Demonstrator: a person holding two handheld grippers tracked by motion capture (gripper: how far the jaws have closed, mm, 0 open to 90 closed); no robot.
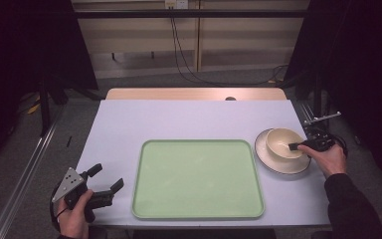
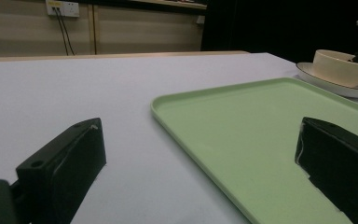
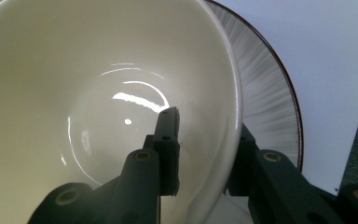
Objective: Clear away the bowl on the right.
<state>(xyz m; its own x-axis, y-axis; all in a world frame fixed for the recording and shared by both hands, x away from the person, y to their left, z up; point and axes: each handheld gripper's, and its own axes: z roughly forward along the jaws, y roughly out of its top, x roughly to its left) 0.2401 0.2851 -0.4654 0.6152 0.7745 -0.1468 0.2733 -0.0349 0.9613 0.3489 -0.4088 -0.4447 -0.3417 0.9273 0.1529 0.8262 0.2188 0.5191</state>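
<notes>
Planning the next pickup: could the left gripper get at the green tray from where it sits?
Probably yes. The left gripper rests at the table's near left corner with open jaws, beside the green tray; its near edge is unobstructed. The right gripper is occupied at the cream bowl, well clear.

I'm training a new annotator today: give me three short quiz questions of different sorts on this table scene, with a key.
1. True or false: the cream ceramic bowl sits on the pale green rectangular tray.
2. Which gripper has the bowl's rim between its jaws? A. left B. right
3. What is the bowl resting on?

Key: 1. False. 2. B, the right gripper, one jaw inside the wall, one outside. 3. A white round plate with a dark rim.
</notes>
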